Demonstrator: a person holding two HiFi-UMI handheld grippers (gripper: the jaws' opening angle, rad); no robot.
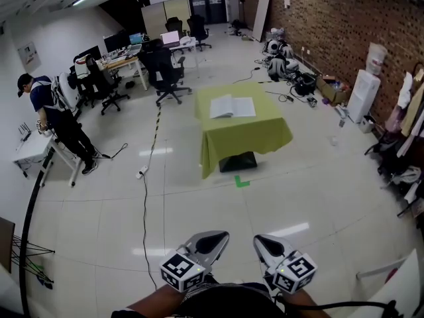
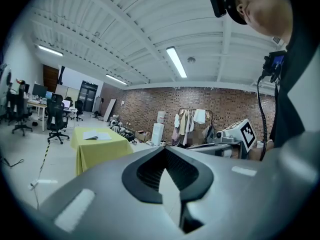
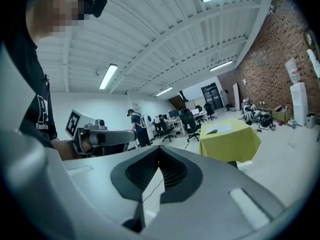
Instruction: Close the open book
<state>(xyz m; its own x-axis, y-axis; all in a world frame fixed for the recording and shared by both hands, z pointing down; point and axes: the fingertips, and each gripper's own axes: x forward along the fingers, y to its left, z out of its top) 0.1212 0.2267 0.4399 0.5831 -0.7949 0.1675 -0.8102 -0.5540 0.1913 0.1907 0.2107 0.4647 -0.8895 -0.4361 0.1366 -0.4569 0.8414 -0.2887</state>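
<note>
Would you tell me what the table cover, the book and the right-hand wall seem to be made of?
Table cover: yellow-green cloth, matte; it drapes in folds at the corners. Book: likely paper, white open pages. Wall: reddish brick, visible courses.

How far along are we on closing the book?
Done: nothing yet. The book lies open on the yellow-green table, well across the floor from the person.
In hand: nothing. The left gripper and right gripper are both shut and empty, held low by the body.
Left: reach the table, then fold one half of the book over the other.
</note>
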